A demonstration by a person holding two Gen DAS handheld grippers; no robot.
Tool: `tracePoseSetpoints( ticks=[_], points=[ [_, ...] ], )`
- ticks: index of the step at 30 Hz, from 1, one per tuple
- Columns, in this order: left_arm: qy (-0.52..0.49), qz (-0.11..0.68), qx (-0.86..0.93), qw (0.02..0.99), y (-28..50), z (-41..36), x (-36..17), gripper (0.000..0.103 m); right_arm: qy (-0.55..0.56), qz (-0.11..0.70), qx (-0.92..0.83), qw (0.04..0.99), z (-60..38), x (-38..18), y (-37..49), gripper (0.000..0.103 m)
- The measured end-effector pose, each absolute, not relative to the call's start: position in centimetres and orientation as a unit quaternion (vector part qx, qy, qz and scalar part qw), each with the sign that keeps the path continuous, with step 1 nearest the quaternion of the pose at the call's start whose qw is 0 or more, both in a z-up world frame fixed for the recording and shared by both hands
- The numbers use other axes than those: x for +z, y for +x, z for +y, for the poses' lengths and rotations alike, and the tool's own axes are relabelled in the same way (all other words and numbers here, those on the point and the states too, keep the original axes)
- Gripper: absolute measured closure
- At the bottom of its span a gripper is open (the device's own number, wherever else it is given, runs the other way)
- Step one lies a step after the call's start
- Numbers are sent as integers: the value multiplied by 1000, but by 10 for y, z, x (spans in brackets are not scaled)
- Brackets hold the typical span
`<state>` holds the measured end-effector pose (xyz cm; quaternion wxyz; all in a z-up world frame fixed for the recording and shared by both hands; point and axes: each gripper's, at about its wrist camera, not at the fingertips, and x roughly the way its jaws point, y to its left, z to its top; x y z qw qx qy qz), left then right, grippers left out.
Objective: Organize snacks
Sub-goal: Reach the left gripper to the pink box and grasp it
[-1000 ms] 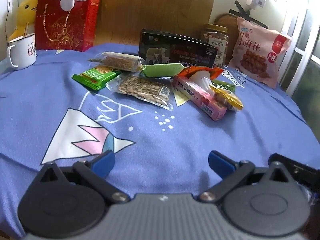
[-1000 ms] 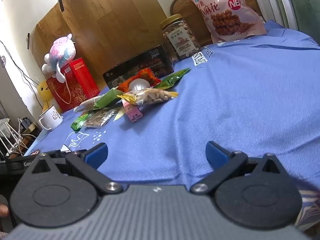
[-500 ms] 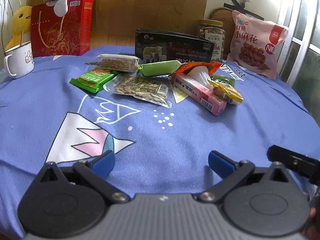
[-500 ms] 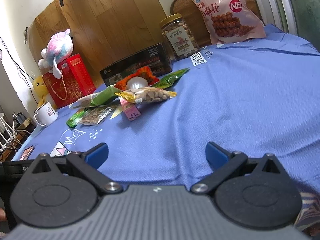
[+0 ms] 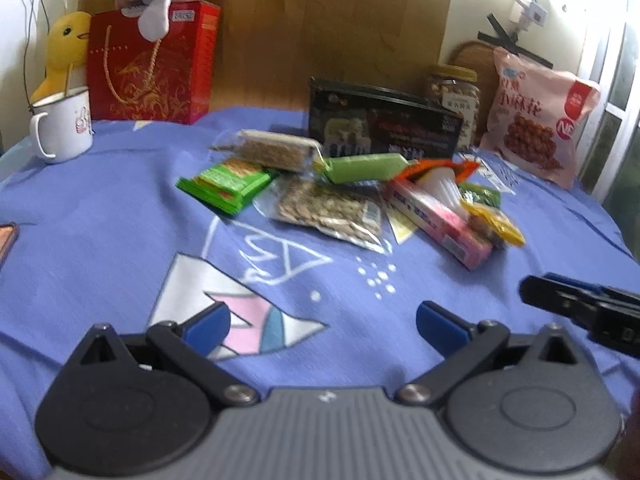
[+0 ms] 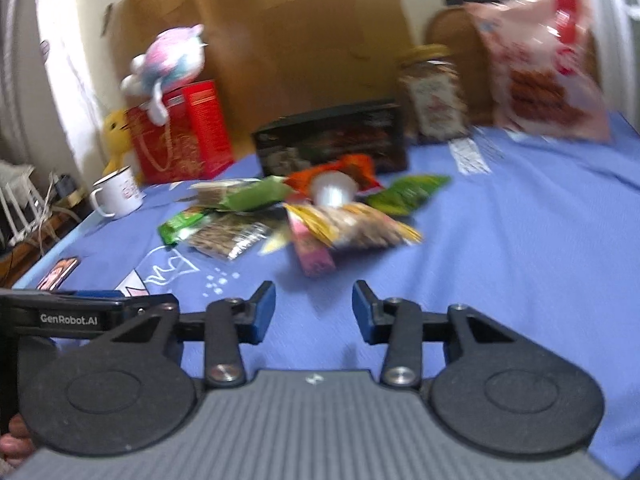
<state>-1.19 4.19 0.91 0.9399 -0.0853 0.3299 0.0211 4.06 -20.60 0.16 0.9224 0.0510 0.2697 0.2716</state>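
On the blue cloth [image 5: 100,220], snack pile [image 5: 344,196] sits mid-table, in front of the black box [image 5: 384,126]; jar [image 5: 454,98] and pink bag [image 5: 540,120] behind right. Left gripper [image 5: 322,322] wide open, empty, well short of the pile. Right gripper [image 6: 314,312] part-closed, narrow gap, holding nothing, just short of the pink box [image 6: 312,254]
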Motion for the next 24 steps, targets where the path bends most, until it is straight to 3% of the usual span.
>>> tracePoseSetpoints(
  ticks=[8, 9, 10, 20, 24],
  points=[
    [-98, 316, 29, 943, -8, 56, 19, 1, -2, 290, 249, 924, -171, -10, 92, 57],
    [-97, 316, 29, 943, -8, 57, 19, 1, -1, 294, 252, 922, -170, -13, 96, 60],
    [-95, 315, 29, 944, -8, 56, 19, 1, 1, 291, 258, 921, -169, -13, 98, 77],
    [-94, 308, -80, 943, -6, 41, 23, 2, -15, 324, 407, 854, -227, -9, 38, 77],
    [-89, 317, -124, 936, 6, 22, 19, 6, -19, 316, 332, 888, -258, -8, 26, 72]
  ],
)
